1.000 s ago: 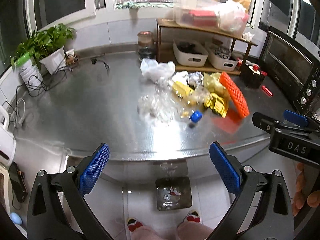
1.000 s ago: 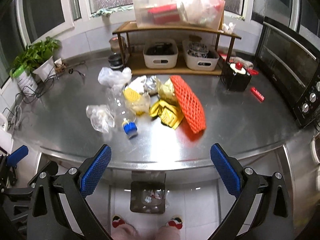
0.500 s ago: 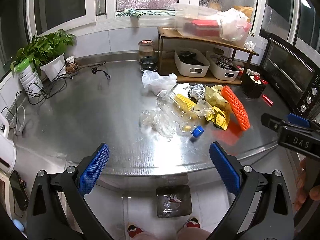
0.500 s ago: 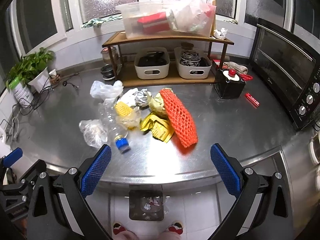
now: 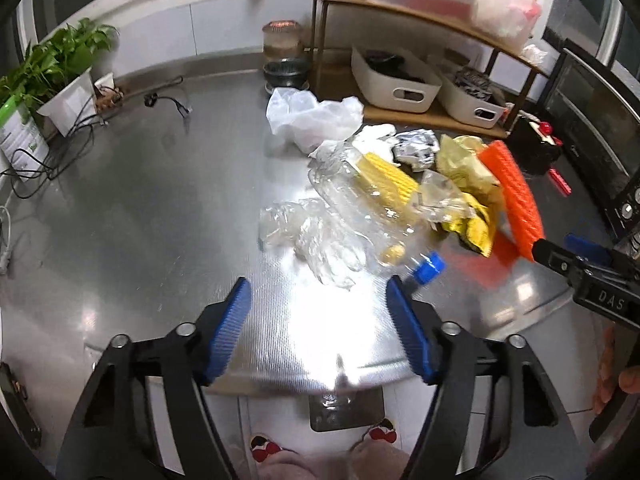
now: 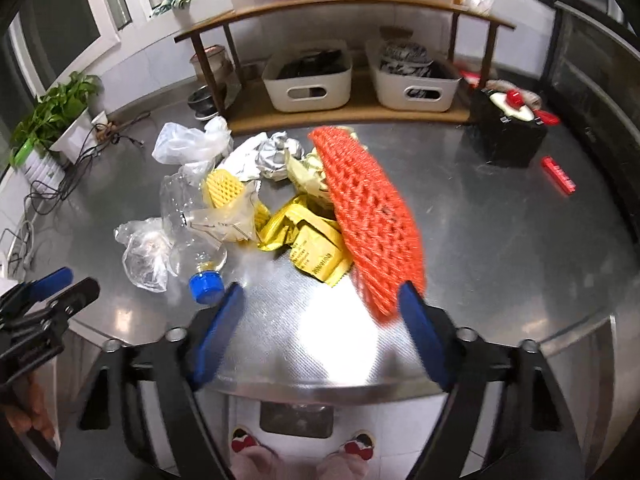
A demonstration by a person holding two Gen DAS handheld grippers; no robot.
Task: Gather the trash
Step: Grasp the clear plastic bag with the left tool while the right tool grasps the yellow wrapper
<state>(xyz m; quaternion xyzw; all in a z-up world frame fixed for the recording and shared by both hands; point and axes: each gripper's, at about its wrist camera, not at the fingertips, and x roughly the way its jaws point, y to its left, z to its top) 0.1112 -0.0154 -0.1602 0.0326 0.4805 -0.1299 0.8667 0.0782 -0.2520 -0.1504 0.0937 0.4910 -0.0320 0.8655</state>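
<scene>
A pile of trash lies on the steel counter (image 5: pixel 160 208): a crushed clear bottle with a blue cap (image 5: pixel 429 267) (image 6: pixel 206 287), crumpled clear plastic (image 5: pixel 316 236) (image 6: pixel 146 250), a white bag (image 5: pixel 308 114), yellow foam mesh (image 5: pixel 386 178), foil (image 6: pixel 276 156), yellow wrappers (image 6: pixel 312 246) and an orange foam net (image 6: pixel 372 216) (image 5: pixel 516 200). My left gripper (image 5: pixel 320 332) is open and empty, just short of the clear plastic. My right gripper (image 6: pixel 320 338) is open and empty, its right finger beside the net's near end.
A wooden shelf (image 6: pixel 344 4) with two white bins (image 6: pixel 308 76) stands at the back. A potted plant (image 5: pixel 52 76) and cables lie far left. A black oven (image 5: pixel 600 120) is at the right. A trash bin (image 6: pixel 296 418) stands on the floor below the counter edge.
Both grippers have moved forward over the counter edge toward the trash pile, and their jaws have narrowed but stay open. The trash has not moved.
</scene>
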